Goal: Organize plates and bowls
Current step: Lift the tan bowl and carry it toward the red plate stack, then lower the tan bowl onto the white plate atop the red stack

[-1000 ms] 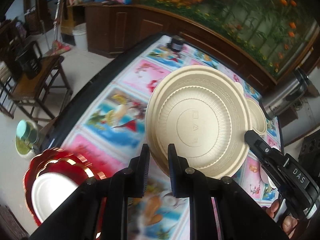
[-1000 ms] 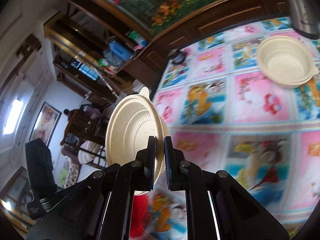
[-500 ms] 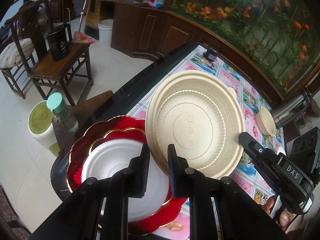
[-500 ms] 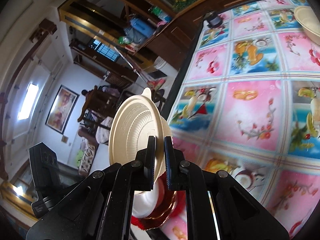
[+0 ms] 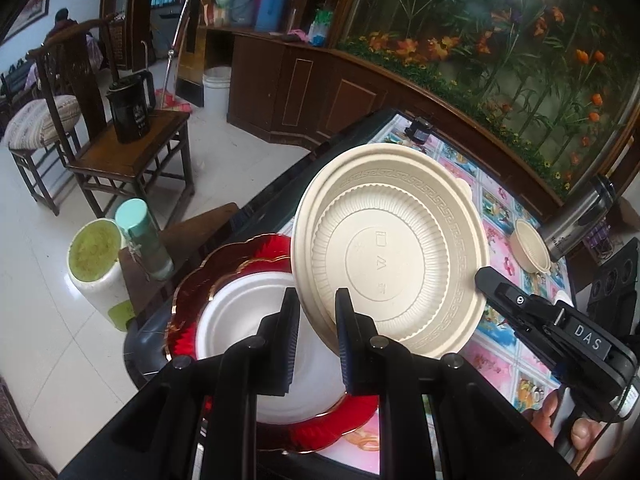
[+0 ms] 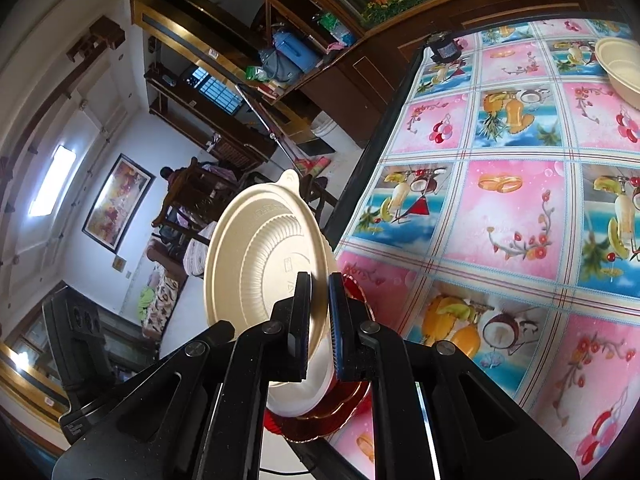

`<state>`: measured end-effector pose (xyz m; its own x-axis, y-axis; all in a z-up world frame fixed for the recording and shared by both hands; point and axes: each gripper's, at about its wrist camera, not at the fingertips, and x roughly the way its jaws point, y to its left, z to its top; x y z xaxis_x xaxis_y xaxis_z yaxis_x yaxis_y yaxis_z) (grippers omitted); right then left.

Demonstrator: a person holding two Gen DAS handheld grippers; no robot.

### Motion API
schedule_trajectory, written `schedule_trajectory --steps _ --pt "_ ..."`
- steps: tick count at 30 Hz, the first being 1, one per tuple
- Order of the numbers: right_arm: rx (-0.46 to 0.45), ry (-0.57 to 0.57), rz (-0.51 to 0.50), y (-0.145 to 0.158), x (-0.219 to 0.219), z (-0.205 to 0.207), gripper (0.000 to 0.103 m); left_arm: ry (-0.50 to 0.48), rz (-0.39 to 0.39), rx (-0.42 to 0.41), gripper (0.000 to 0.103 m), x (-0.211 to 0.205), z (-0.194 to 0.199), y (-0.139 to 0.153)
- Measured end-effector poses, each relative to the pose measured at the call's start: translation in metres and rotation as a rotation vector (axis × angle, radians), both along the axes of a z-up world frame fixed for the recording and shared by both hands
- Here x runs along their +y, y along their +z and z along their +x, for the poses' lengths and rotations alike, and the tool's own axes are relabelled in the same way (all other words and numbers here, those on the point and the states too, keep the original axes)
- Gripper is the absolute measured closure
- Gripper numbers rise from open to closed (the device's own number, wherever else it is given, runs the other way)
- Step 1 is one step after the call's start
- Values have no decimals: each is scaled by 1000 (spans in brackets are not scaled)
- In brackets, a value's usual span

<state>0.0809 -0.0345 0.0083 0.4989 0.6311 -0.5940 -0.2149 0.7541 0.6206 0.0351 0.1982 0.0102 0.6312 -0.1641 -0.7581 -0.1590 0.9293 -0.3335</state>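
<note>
The worktop [image 6: 516, 216] is covered by a cloth printed with pink and blue fruit panels, and its dark edge is seen running diagonally in both views. Near the corner of the worktop a red scalloped plate [image 5: 224, 268] with a gold rim is seen, with a white plate [image 5: 240, 312] lying inside it. A beige plate [image 5: 392, 248] is held tilted, almost on edge, above the white plate, its ribbed underside turned toward the left wrist camera. The left tool [image 5: 316, 332] is clamped on the lower rim of the beige plate, the rim being pinched between its two pads. The right tool [image 6: 319, 320] is clamped on the rim of the same beige plate [image 6: 260, 256] from the opposite side, and its black body is visible at the right edge of the left view. A smaller beige bowl [image 5: 530, 244] is seen standing well apart on the worktop, just beside a steel kettle [image 5: 580, 216]. A small dark object [image 5: 418, 128] is noted at the far corner; what it is cannot be told.
</note>
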Motion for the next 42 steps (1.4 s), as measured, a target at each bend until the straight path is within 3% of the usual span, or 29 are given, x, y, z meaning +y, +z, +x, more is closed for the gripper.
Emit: schedule_trajectory --steps 26,42 --pt "61 90 -87 -34 49 -16 94 68 87 -77 87 27 -33 -17" --pt "102 118 -97 -52 62 -15 94 76 108 -34 87 35 -36 -34"
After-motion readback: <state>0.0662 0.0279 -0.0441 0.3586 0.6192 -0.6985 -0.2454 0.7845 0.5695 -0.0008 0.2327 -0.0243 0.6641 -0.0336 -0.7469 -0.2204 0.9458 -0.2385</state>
